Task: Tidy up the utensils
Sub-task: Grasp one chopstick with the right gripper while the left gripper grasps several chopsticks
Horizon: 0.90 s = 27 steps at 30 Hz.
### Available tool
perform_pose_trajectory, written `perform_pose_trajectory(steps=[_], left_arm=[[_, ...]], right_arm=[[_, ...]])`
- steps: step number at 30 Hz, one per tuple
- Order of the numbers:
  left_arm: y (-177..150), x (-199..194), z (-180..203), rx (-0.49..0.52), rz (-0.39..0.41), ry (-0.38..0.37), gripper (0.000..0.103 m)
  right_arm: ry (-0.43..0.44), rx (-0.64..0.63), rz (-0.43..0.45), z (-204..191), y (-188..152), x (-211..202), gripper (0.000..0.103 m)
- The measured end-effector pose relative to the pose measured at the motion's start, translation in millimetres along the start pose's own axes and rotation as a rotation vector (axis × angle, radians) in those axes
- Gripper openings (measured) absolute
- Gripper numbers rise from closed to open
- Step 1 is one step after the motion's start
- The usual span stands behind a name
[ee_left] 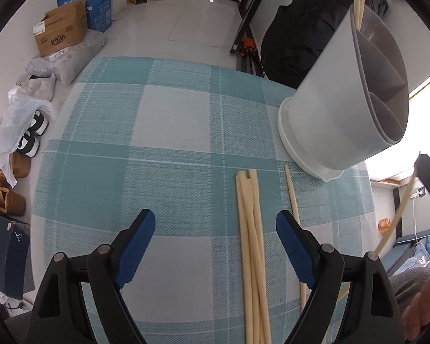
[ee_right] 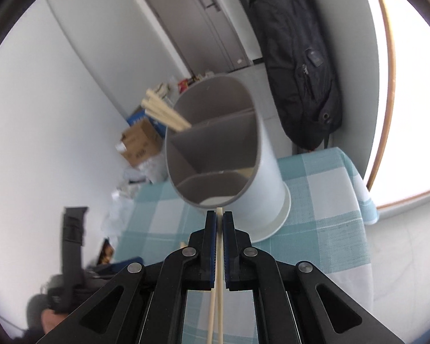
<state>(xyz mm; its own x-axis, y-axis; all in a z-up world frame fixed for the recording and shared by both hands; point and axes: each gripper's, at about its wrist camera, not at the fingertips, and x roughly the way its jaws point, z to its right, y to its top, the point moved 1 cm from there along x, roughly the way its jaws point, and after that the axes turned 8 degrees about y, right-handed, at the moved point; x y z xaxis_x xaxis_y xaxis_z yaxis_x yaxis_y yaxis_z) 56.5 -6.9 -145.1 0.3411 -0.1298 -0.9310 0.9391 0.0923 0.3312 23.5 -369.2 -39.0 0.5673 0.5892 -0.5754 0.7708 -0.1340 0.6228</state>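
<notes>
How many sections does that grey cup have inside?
3: the far section, where chopsticks stand; the middle section; the section nearest the camera. A further divider could be hidden.

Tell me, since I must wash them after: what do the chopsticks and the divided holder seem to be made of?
Chopsticks: probably bamboo or pale wood, though possibly plastic; matte cream, no shine. Divided holder: likely plastic; smooth, pale outer shell, grey inner walls, thin moulded rim. Tablecloth under them: woven checked fabric, by its visible weave.

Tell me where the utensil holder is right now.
The utensil holder stands on the checked tablecloth at the table's far side, just beyond the right gripper, with a black backpack hanging behind it.
</notes>
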Motion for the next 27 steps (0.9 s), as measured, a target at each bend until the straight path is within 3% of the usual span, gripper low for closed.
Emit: perform_pose_trajectory(steps=[5, 11, 13, 14, 19, 20, 21, 22, 27], left_arm=[[7, 7, 9, 0.009, -0.006, 0.020, 0.082], [10, 8, 14, 0.041, -0.003, 0.057, 0.055], [8, 7, 14, 0.046, 0.005, 0.077, 0.036], [8, 7, 14, 0.045, 0.007, 0.083, 0.033], [6, 7, 20, 0.060, 0.021, 0.113, 0.029], [5, 7, 23, 0.075, 0.022, 0.122, 0.026], [6, 7, 26, 0.075, 0.016, 0.091, 0.012], [7, 7, 28, 0.070, 0.011, 0.076, 0.007], [6, 4, 32, 0.072, 0.028, 0.091, 0.003]], right_arm=[[0.021, 0.013, 0.006, -1, 6, 4, 0.003], [0.040, 0.001, 0.020, 5, 3, -3, 0.003], [0.047, 0.010, 0.022, 8, 3, -3, 0.003], [0.052, 0.018, 0.023, 10, 4, -4, 0.003], [0.064, 0.037, 0.032, 11, 4, -7, 0.003], [0.064, 0.036, 0.035, 10, 4, -8, 0.003], [0.065, 0.033, 0.039, 10, 4, -9, 0.003], [0.064, 0.031, 0.042, 9, 5, -10, 0.003], [0.054, 0.032, 0.055, 11, 4, -14, 0.003]])
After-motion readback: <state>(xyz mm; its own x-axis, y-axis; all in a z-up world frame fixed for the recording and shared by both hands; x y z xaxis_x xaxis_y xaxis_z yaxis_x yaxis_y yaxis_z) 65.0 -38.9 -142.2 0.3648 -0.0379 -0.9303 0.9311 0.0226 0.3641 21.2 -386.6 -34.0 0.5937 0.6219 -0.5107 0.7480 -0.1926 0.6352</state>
